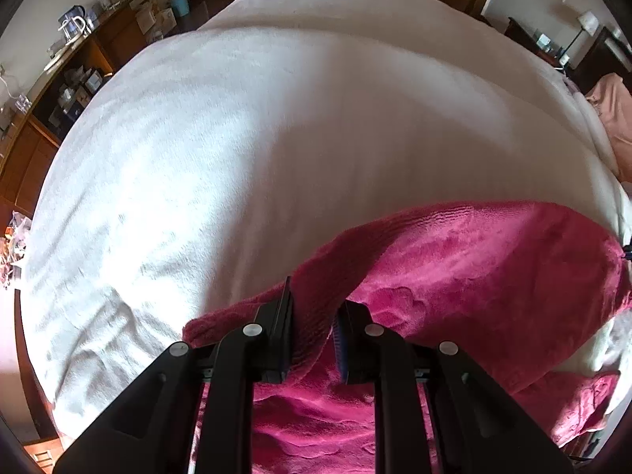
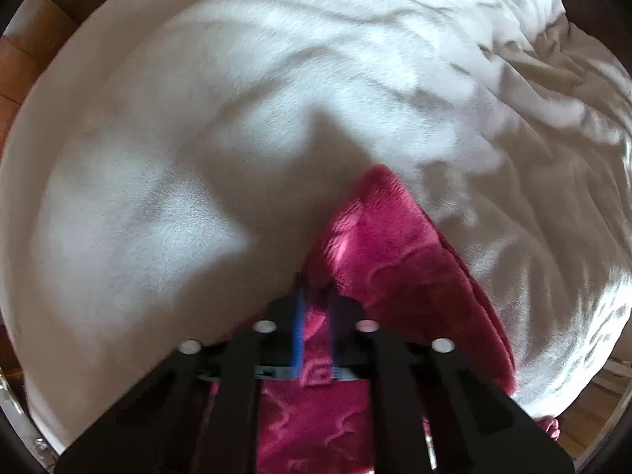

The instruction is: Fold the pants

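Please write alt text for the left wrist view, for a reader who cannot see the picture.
The black two-finger left gripper is shut on a raised fold of the fuzzy magenta fleece pants, which lie across the near part of a bed covered with a white blanket. Wooden shelves with small items stand at the far left of the room.

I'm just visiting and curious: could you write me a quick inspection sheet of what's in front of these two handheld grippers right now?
Surface: bed under a wrinkled white blanket.
Job's things: pink fleece pants lying on the blanket, partly lifted.
Clutter: peach cloth at the bed's far right edge.
Grippers: left gripper shut on a pants fold; right gripper shut on another pants edge.
Cables: nothing seen.
Surroundings: wooden shelves with a kettle and boxes, blue bin, lamp.
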`<state>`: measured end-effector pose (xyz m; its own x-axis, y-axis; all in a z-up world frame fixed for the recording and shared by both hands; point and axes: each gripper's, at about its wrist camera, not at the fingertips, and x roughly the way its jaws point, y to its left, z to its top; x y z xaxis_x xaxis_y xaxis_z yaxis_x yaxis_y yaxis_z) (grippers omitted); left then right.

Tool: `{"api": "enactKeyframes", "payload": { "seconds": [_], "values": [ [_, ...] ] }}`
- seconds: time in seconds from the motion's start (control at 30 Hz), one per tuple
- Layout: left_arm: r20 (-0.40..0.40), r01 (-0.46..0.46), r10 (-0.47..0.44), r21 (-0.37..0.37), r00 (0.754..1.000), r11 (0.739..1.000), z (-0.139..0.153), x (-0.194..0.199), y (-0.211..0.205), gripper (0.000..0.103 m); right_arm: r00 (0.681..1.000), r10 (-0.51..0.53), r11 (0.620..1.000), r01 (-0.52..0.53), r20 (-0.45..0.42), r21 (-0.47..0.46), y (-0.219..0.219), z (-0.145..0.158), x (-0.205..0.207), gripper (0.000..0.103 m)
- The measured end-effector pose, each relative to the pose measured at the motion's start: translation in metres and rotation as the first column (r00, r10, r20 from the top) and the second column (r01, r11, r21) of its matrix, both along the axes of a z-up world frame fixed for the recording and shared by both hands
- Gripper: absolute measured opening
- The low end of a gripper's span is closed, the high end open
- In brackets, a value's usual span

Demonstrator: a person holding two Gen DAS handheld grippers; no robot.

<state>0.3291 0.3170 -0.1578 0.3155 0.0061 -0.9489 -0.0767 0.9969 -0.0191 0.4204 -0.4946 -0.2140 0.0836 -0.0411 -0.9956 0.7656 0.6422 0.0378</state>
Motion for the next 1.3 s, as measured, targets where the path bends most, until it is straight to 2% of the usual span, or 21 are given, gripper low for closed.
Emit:
{"api": "enactKeyframes", "payload": {
  "seconds": [0.3, 0.47, 0.5, 0.7, 0.97, 1.3],
  "values": [
    [0.052, 0.026, -0.025, -0.014, 0.998, 1.000, 0.019, -0.009, 0.009, 0.016, 0.994, -0.017, 1.000, 0.019, 0.111, -0.018, -0.003, 0.059, -0.055, 0.005],
    [0.085, 0.052, -0.049, -0.029, 0.995, 0.998, 0.030, -0.024, 0.018, 0.016, 0.985, -0.048, 0.998, 0.053, 0.168, -0.026, -0.010, 0.091, -0.112, 0.005],
    [0.093, 0.058, -0.055, -0.034, 0.994, 0.998, 0.033, -0.028, 0.020, 0.016, 0.982, -0.058, 0.998, 0.064, 0.178, -0.025, -0.005, 0.104, -0.122, 0.005],
    [0.137, 0.100, -0.092, -0.054, 0.986, 0.993, 0.048, -0.059, 0.035, 0.016, 0.969, -0.110, 0.992, 0.122, 0.220, -0.044, 0.009, 0.133, -0.198, 0.005],
    [0.167, 0.177, -0.163, -0.074, 0.972, 0.981, 0.057, -0.112, 0.048, 0.016, 0.952, -0.198, 0.977, 0.211, 0.232, -0.032, 0.017, 0.133, -0.302, 0.005],
    [0.134, 0.249, -0.245, -0.016, 0.960, 0.968, 0.051, -0.193, 0.057, 0.016, 0.951, -0.252, 0.962, 0.266, 0.182, -0.058, 0.035, 0.113, -0.402, 0.005]
  ]
}}
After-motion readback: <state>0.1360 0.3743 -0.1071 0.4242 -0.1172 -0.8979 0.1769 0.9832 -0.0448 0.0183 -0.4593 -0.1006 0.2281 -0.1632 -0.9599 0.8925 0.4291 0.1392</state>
